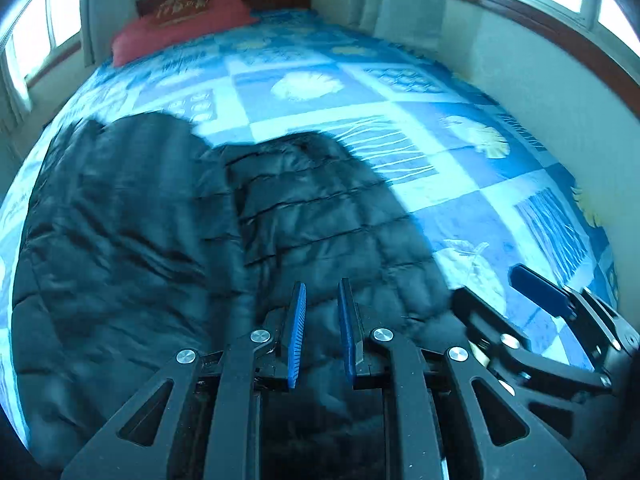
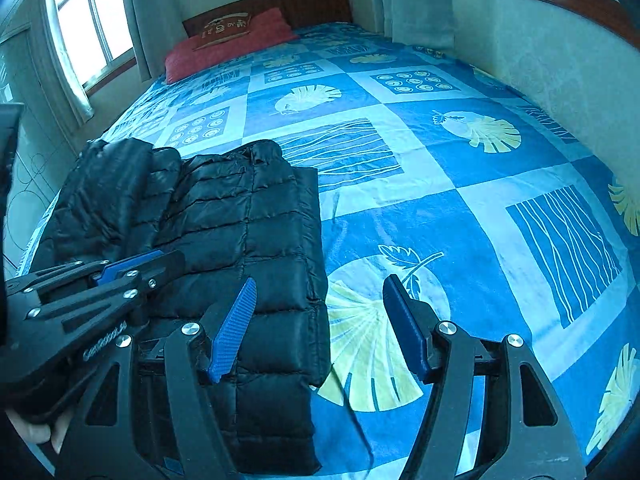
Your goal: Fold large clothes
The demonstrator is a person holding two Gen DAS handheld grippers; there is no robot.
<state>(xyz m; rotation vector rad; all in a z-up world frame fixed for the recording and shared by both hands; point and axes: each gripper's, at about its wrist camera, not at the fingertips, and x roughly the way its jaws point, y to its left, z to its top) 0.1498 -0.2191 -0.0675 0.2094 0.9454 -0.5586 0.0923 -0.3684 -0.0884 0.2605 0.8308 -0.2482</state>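
Black puffer jacket [image 2: 224, 240] lies on the bed [image 2: 460, 208], lower left of your right wrist view, already folded over into a long narrow stack; its straight right edge runs down the frame to the bottom. A bunched part, sleeve or hood, can't tell which, sits at the upper left of the stack. In the left wrist view the jacket [image 1: 168, 216] fills the lower left and centre, blurred.

Your left gripper [image 1: 322, 334]: fingers close together, only a narrow gap, nothing visibly pinched between the pads [image 1: 297, 332]. It hangs over the jacket's quilted fabric; contact with the cloth can't be told. From the right wrist view the same gripper [image 2: 132, 266] shows at left, over the near part of the jacket, and a bit of your hand [image 2: 38, 432] shows at the lower left corner.

Your right gripper [image 2: 320, 328]: fingers well apart, nothing between them. Left finger [image 2: 236, 328] sits over the jacket's right edge, right finger [image 2: 404, 328] over the bare bedspread, on the leaf print.

Red pillow [image 2: 236, 44] at the headboard, top of frame, well apart from the jacket.
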